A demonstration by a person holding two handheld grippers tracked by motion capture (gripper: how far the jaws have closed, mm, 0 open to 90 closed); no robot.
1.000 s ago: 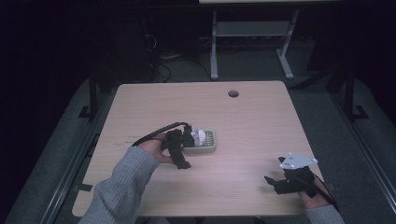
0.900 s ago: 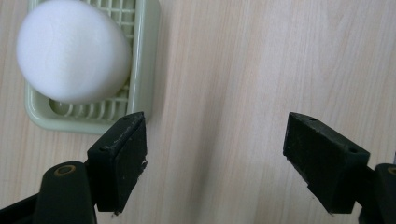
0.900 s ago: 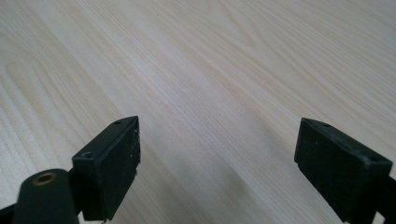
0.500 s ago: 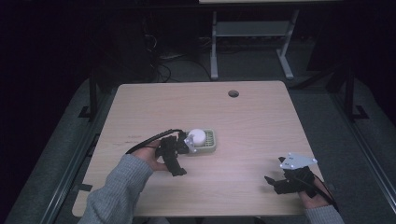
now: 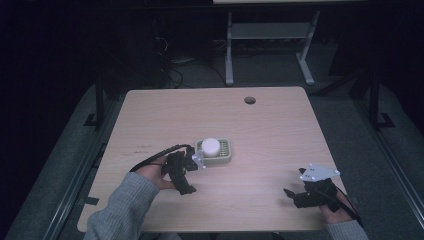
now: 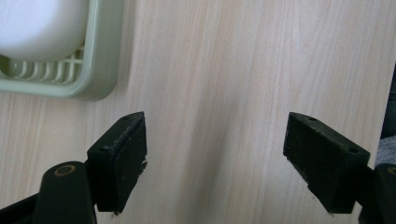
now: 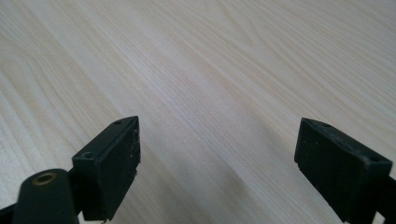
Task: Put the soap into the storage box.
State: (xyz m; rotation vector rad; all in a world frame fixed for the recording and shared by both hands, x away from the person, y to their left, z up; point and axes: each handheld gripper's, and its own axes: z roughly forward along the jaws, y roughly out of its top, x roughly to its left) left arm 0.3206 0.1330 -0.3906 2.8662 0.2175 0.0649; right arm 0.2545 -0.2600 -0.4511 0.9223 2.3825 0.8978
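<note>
Holding: nothing in either claw; both hang over bare wood.
Left claw: my left gripper (image 5: 192,161) sits at the near-left middle of the table (image 5: 280,130), with its jaws spread wide apart. In the left gripper view (image 6: 215,163) the two black pads have only wood grain between them.
Left hand: my left hand (image 5: 156,172) wraps the gripper body, a grey knit sleeve (image 5: 122,210) coming in from the bottom edge, and a black cable (image 5: 155,156) loops out to the left of it.
Soap dish: a pale green slotted dish (image 5: 226,156) lies flat near the table's centre, just beside my left claw's tip. I cannot tell from above whether they touch. In the left gripper view its rounded corner (image 6: 100,70) is up at the top left, clear of the left pad and outside the jaws.
White piece: a round white block (image 5: 210,146) rests on the dish's ribs, toward its left side; in the left gripper view it (image 6: 42,25) sits at the top left corner.
Right claw: my right gripper (image 5: 290,195) rests low at the near-right corner, well apart from the dish, jaws also wide apart. In the right gripper view (image 7: 217,163) plain light wood lies between the pads.
Right hand: my right hand (image 5: 336,206) grips from behind, with the grey three-cornered plate (image 5: 318,172) on top.
Table: light wood, with a dark round hole (image 5: 249,100) near the far edge.
</note>
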